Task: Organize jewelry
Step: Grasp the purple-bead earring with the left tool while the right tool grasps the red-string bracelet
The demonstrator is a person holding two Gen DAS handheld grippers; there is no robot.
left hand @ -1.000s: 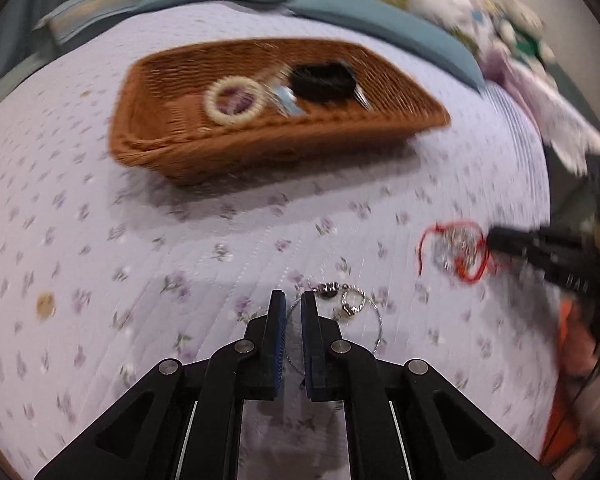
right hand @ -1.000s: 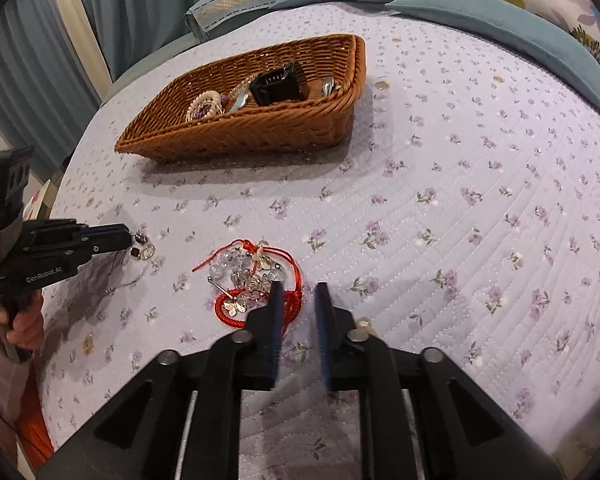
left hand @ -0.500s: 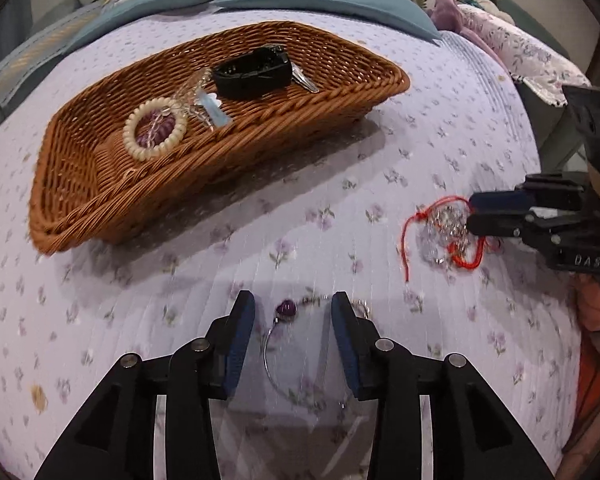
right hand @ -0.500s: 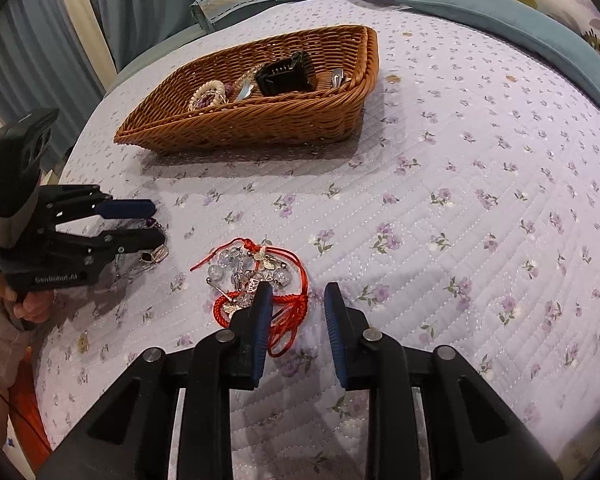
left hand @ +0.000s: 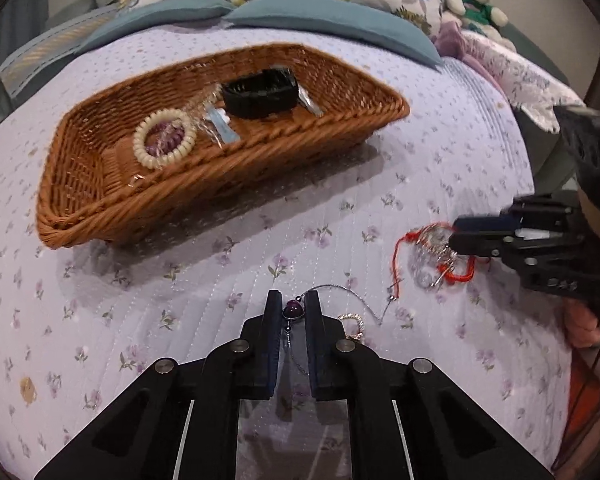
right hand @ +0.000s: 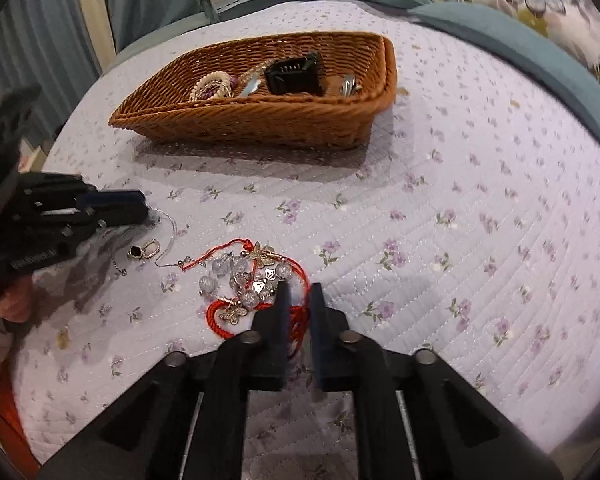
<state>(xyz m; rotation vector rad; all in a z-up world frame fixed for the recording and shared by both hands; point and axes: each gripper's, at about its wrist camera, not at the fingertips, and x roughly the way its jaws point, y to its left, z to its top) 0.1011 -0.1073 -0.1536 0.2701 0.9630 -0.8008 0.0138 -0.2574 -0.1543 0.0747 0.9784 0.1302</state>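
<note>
While the left gripper (left hand: pixel 293 307) sits low on the purple flowered quilt (left hand: pixel 180 280), its 2 fingers squeeze a round purple bead (left hand: pixel 293 311) on a thin silver chain necklace (left hand: pixel 352 292). That chain curls out toward 2 o'clock from the fingertips, and a small gold ring charm (left hand: pixel 352 322) lies just beside the right finger.

Over at 3 o'clock in the left wrist view, the right gripper (left hand: pixel 456 232) comes in from the side with its tips at a red string bracelet (left hand: pixel 432 256) that has clear beads. From the right wrist view, the right gripper (right hand: pixel 298 296) has its fingers nearly together over the red cord (right hand: pixel 300 320), and some cord shows between them, but I cannot tell if it is really pinched. Little gold butterfly charms (right hand: pixel 232 312) sit on the bracelet at 10 o'clock from those tips.

A brown wicker basket (left hand: pixel 100 216) rests farther back at 11 o'clock in the left wrist view. Inside it are a cream bead bracelet (left hand: pixel 164 138) around a purple one, a black box-like thing (left hand: pixel 260 94) and some silver pieces (left hand: pixel 220 128)
</note>
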